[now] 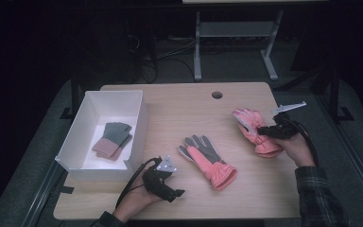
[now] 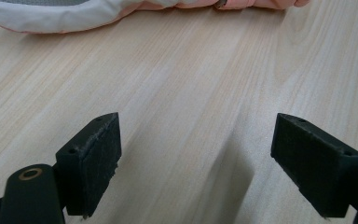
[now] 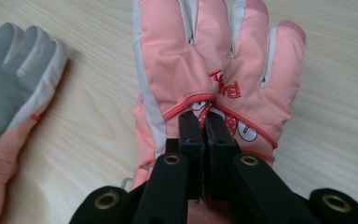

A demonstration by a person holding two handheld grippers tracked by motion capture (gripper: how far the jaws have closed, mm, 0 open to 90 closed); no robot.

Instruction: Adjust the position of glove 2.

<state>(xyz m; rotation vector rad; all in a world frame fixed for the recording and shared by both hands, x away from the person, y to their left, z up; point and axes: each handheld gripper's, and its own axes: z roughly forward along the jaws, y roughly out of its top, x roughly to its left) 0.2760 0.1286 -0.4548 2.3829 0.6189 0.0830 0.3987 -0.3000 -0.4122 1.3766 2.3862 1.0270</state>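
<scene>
A light wooden table [image 1: 179,113] stands on grey carpet [image 1: 42,156] in a dim room.

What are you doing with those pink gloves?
A person is sorting gloves at a wooden table. The right hand-held gripper is pinched shut on the back of one pink glove. The left hand-held gripper is open above bare wood, near the other pink glove, which lies palm up mid-table. A grey and pink pair already sits in the white box.
</scene>
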